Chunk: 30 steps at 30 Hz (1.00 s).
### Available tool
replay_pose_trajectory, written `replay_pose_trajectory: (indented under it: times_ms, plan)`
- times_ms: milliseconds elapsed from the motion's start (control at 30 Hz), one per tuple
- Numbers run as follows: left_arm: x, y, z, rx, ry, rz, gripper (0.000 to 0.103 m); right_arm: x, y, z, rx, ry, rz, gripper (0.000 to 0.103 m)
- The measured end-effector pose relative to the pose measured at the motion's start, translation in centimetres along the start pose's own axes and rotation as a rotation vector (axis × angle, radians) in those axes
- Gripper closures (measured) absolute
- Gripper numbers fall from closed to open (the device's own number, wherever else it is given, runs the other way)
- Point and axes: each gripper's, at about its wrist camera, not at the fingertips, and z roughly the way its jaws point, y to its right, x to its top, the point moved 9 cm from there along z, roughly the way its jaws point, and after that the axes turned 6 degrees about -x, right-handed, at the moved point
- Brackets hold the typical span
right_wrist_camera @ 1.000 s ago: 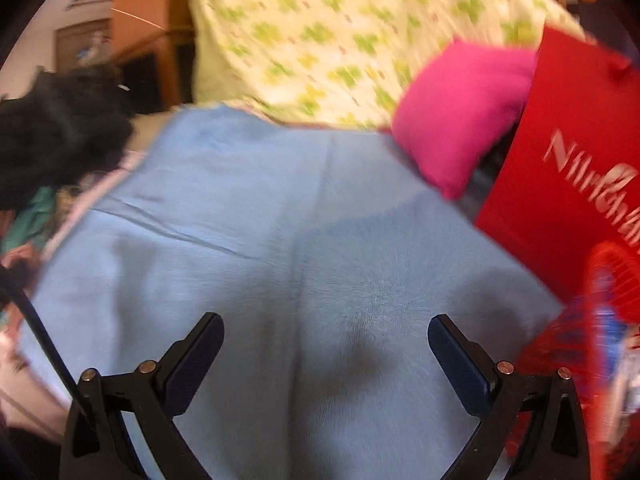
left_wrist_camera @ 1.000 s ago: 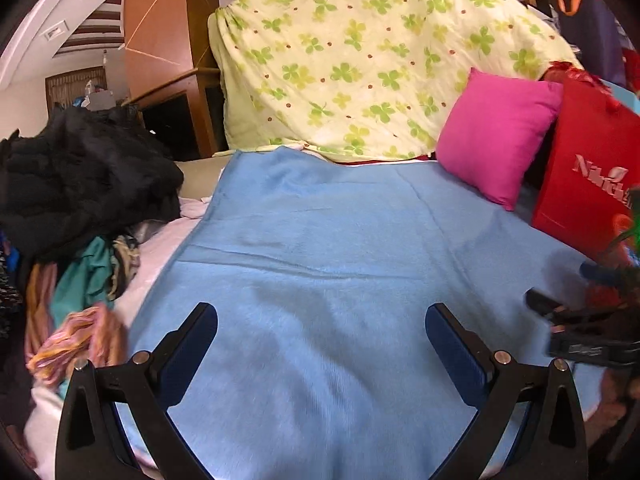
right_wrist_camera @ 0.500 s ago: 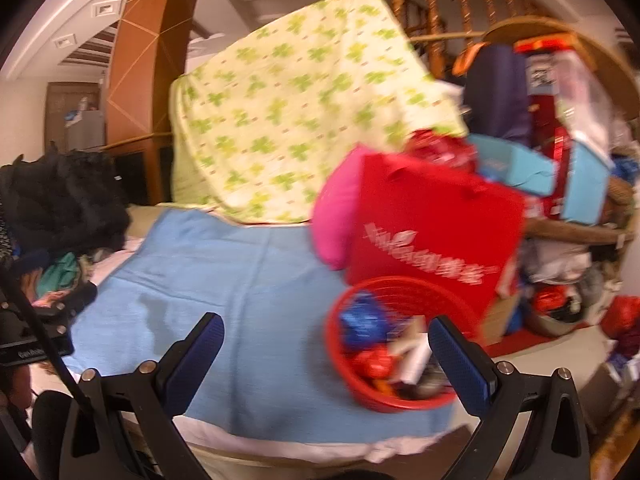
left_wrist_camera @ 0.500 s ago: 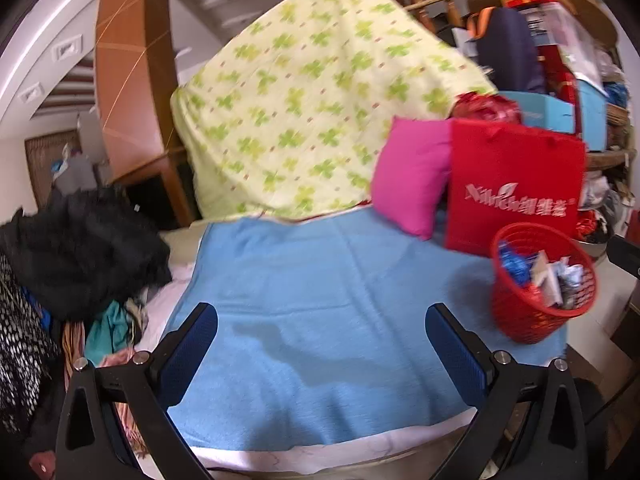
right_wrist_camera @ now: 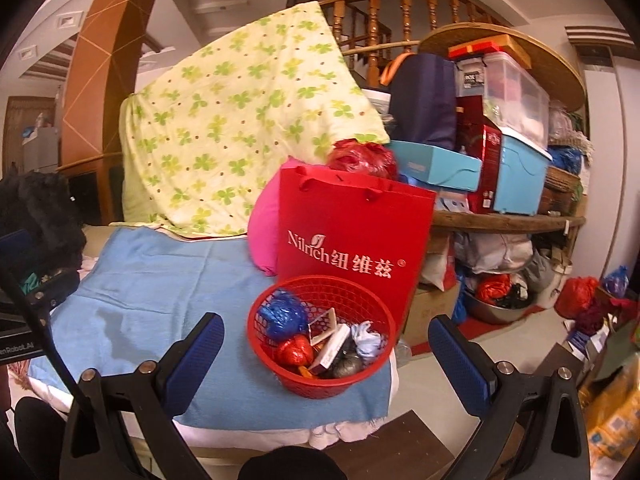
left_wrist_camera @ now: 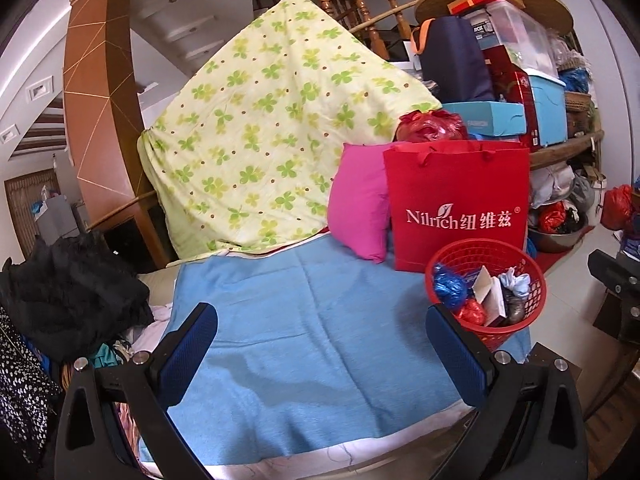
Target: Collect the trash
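Trash already fills the red basket point(right_wrist_camera: 322, 334): a blue crumpled bag point(right_wrist_camera: 282, 314), a red wrapper point(right_wrist_camera: 295, 351), a small white box point(right_wrist_camera: 331, 346) and pale wadded paper point(right_wrist_camera: 366, 339). It stands on the near right corner of the blue blanket point(left_wrist_camera: 304, 320), just in front of the red paper bag point(right_wrist_camera: 352, 236). No loose litter shows on the blanket, so collecting looks finished or nearly so. The left gripper point(left_wrist_camera: 320, 350) and right gripper point(right_wrist_camera: 326, 354) both hang with jaws wide, holding nothing.

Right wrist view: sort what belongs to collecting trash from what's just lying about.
Job:
red basket
blue wad
red wad
small white box

Lying about:
red gift bag
pink pillow
clover quilt
blue blanket
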Motion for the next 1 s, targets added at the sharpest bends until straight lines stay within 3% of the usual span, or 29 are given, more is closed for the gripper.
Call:
replay_pose_trajectory:
  times_ms: [1000]
  plan:
    - [1.9,4.1,-2.8,-0.002,0.034,0.074,0.0,-0.2,2.9,-1.7,-0.042,-0.025,0.062,0.0]
